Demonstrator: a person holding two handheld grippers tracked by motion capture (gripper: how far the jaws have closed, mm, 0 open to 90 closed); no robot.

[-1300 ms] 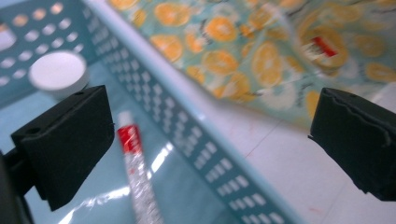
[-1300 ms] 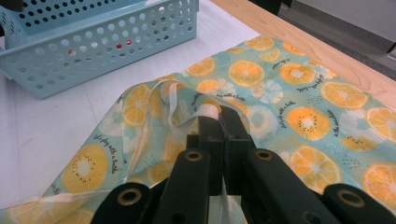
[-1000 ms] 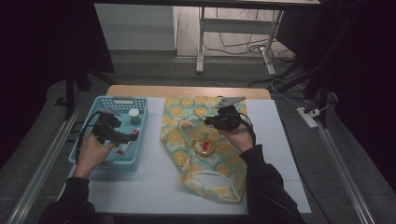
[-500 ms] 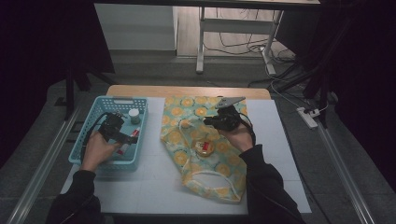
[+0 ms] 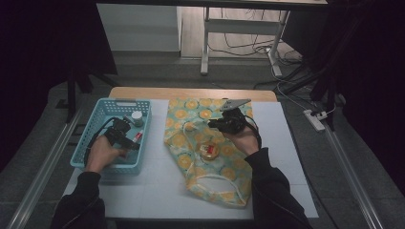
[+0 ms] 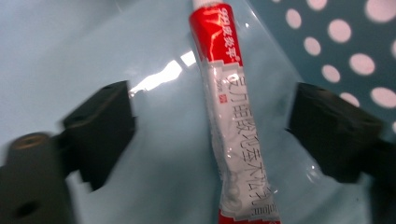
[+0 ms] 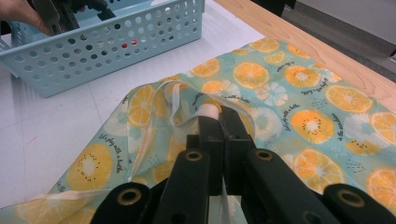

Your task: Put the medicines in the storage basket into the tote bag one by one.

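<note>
The high view looks forward and down from above the person's side, well off, taking in the pale blue perforated plastic basket (image 5: 98, 143) left of the citrus-print fabric bag (image 5: 210, 167). The left gripper view looks closely down into that basket's floor (image 6: 60, 56). The right gripper view sits low over the bag (image 7: 289, 93), facing the basket (image 7: 116, 46), sharing both with the high view.

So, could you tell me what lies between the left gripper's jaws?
In the left gripper view, the red-and-white tube lies lengthwise between the just-closing jaws, untouched, on the basket floor.
</note>
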